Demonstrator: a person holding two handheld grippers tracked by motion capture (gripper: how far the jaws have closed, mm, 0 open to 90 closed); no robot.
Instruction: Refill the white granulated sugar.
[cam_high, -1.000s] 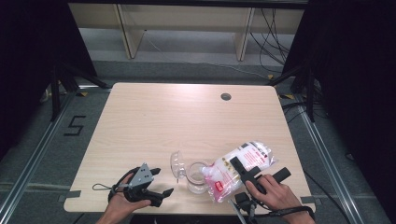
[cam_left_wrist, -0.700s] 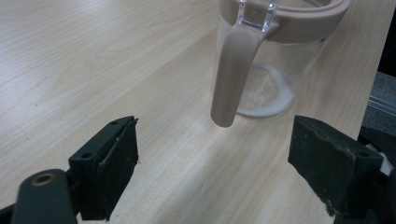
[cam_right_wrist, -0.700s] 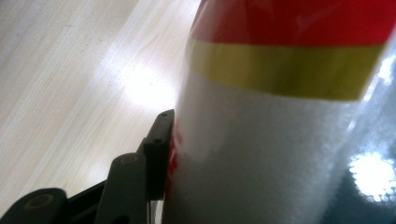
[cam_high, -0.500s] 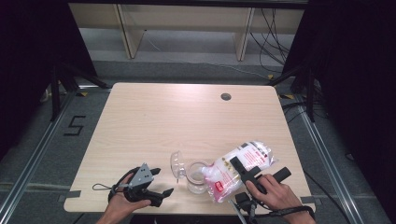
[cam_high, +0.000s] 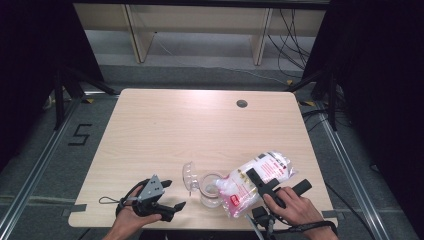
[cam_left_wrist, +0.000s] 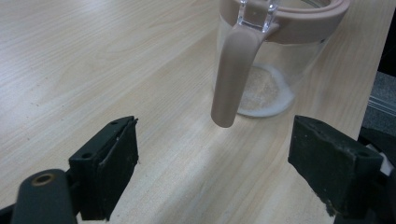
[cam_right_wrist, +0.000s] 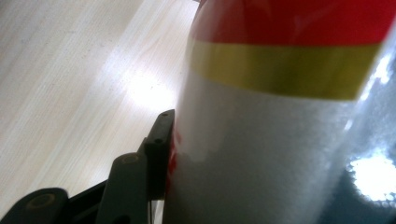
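While the right gripper tips the bag, the jar stands upright

In the right gripper view, the bag hides one jaw of the right gripper completely; the picture's top and right edges cut the bag off, and its print is too blurred to read. In the high view that print is too small to read. In the left gripper view, the top edge cuts off the jar's rim, and the grainy layer on its bottom cannot be identified. In the high view, the bottom edge cuts off both forearms near the desk's front edge.
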